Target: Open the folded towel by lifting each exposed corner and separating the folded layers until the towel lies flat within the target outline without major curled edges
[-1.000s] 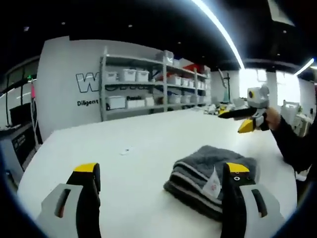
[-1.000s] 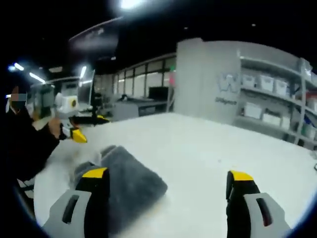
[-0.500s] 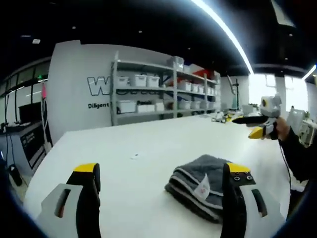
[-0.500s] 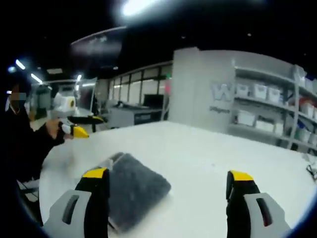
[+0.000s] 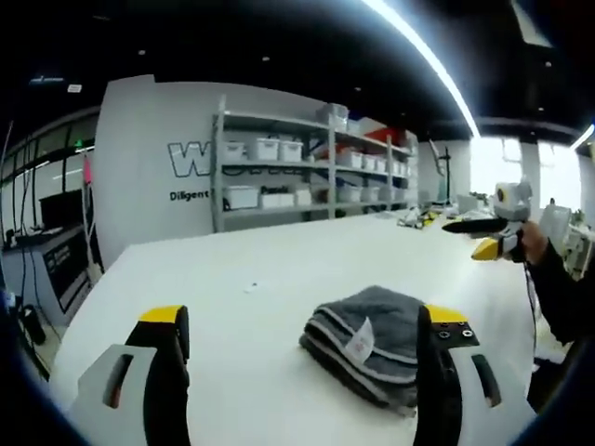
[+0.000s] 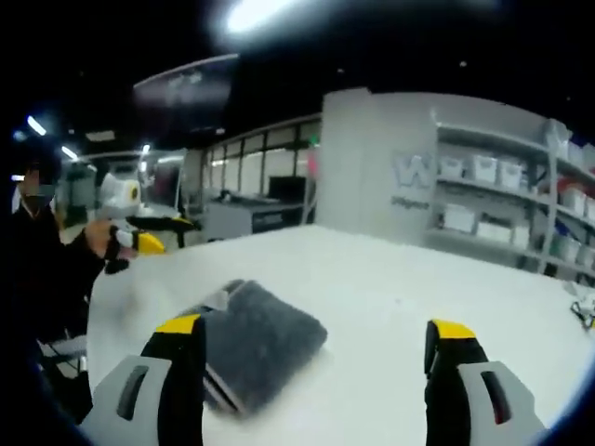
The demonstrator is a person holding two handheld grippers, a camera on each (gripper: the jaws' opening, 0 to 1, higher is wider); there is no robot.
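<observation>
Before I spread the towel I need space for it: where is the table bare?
The table is bare between the folded towel and the shelving, and left of the towel. In the right gripper view, it is bare right of the towel.

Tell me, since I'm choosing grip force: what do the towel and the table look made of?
Towel: soft, fuzzy grey pile, probably terry or microfibre; stacked folds show lighter stripes and a small white tag. Table: hard, smooth, matte white top, perhaps laminate; it shows no grain or glare.
</observation>
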